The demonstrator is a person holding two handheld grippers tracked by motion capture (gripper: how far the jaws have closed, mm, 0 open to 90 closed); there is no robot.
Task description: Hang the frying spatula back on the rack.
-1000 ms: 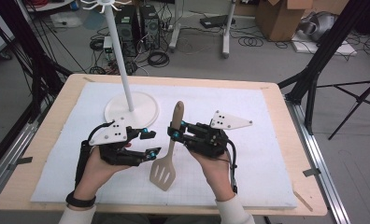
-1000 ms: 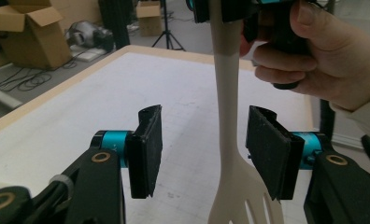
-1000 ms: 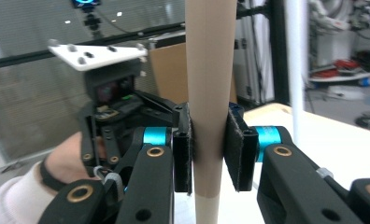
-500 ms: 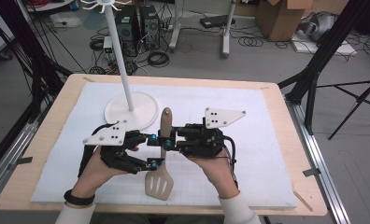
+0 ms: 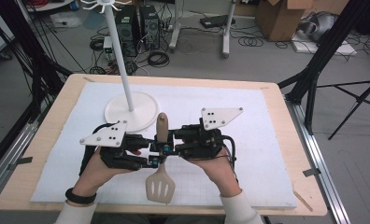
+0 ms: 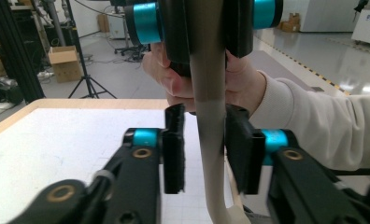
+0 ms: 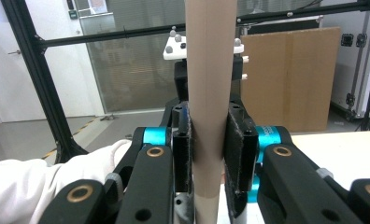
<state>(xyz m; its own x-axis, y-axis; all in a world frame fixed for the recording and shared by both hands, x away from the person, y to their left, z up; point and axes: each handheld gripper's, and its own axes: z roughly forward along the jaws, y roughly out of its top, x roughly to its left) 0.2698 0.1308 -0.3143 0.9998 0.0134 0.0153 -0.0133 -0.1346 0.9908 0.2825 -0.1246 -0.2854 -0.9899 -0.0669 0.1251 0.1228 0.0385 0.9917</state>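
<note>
My left gripper (image 6: 206,149) has just been closing around the spatula (image 5: 160,182), now lower on its handle, 1 pad short of contact. My right gripper (image 7: 210,154) stays clenched on the handle, holding it above the white mat (image 5: 267,154); a handover looks near.

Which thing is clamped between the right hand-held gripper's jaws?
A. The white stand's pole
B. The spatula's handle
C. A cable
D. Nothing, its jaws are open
B: in the right gripper view the right hand-held gripper has both pads pressed on the beige handle of the spatula; the high view shows the slotted blade hanging below.
</note>
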